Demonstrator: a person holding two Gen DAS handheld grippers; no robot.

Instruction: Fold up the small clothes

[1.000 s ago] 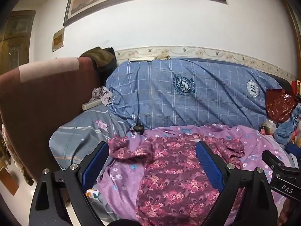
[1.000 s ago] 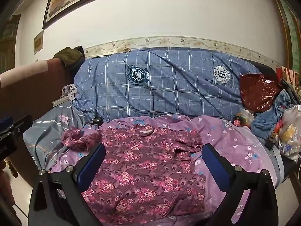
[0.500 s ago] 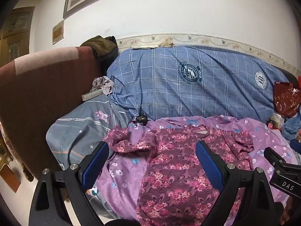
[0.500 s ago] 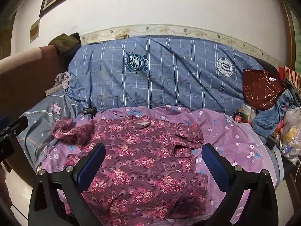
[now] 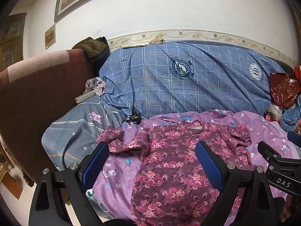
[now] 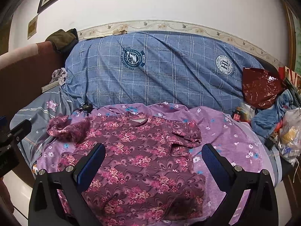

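A small maroon top with pink flower print (image 6: 143,160) lies flat, neck to the back, on a purple flowered sheet (image 6: 225,137). Its left sleeve (image 6: 65,128) is bunched up; its right sleeve (image 6: 186,133) lies folded inward. It also shows in the left wrist view (image 5: 175,165). My left gripper (image 5: 152,160) is open and empty, hovering above the top's left half. My right gripper (image 6: 154,160) is open and empty above the top's middle. The right gripper's body shows at the right edge of the left wrist view (image 5: 278,169).
A blue checked duvet (image 6: 169,71) is piled behind the sheet. A grey star-print pillow (image 5: 79,131) and brown headboard (image 5: 28,103) lie to the left. A red foil bag (image 6: 261,86), blue clothes and a plastic bag (image 6: 289,133) crowd the right.
Both grippers have pulled back and tilted down a little, so the top sits higher and fuller in both views. Both stay open. The top has not moved.
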